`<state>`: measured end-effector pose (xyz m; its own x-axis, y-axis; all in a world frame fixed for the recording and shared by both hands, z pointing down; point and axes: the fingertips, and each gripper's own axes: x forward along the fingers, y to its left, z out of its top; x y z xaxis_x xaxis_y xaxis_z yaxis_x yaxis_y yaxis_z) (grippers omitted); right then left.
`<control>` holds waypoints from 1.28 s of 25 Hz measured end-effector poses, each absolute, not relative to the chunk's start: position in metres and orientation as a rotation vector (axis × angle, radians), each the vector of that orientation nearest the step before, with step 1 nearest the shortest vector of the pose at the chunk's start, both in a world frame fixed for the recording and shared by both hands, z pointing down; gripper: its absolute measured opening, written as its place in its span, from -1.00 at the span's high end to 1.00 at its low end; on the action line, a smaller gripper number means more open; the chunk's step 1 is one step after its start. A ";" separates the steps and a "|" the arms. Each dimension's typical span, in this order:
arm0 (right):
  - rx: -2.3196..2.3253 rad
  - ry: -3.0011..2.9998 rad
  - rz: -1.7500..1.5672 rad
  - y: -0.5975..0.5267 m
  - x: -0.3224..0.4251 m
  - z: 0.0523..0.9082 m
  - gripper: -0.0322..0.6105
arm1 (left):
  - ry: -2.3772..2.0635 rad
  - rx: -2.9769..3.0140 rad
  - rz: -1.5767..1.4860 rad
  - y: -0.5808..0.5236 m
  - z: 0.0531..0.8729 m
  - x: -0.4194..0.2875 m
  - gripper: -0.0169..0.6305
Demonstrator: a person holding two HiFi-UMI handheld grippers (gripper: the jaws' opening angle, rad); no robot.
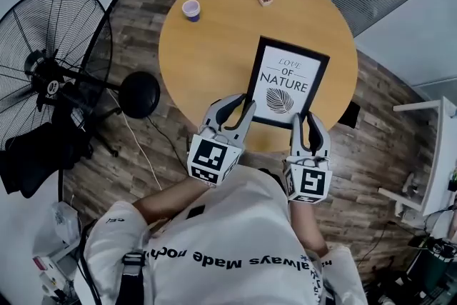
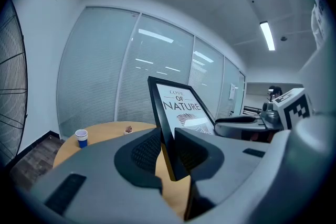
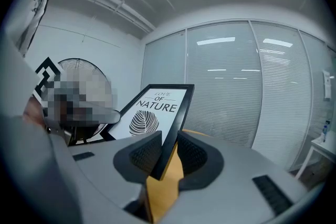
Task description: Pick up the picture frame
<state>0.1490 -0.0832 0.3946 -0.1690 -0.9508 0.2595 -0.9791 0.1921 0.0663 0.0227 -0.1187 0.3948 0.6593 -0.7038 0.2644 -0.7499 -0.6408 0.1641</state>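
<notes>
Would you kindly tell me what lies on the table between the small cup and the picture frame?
Nothing: the head view shows only bare wooden tabletop between the small cup and the picture frame.

head view: overhead, steeply down | gripper views: close, toward glass wall (image 2: 121,71) | shared: picture frame (image 1: 287,82), table (image 1: 214,46)

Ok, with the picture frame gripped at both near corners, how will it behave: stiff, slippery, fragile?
Probably stiff: the picture frame looks straight-edged in both gripper views, with no sag. The left gripper and right gripper pinch only its thin, smooth black border, so it could slip or pivot if one loosens. The sheen on its front hints at glazing, so likely fragile.
</notes>
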 end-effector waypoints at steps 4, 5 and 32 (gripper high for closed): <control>1.853 -2.233 0.142 -0.081 0.146 0.384 0.57 | -1.186 2.621 0.246 -0.116 0.386 0.019 0.65; 1.854 -2.239 0.136 -0.080 0.145 0.380 0.57 | -1.189 2.622 0.242 -0.115 0.383 0.018 0.65; 1.906 -2.330 -0.035 -0.070 0.134 0.307 0.59 | -1.255 2.684 0.077 -0.103 0.324 0.007 0.64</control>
<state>0.1345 -0.0697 0.3071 -0.1929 -0.9774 0.0869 -0.9744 0.2013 0.1006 0.0072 -0.1034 0.3238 0.6429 -0.7562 0.1216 -0.7655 -0.6286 0.1377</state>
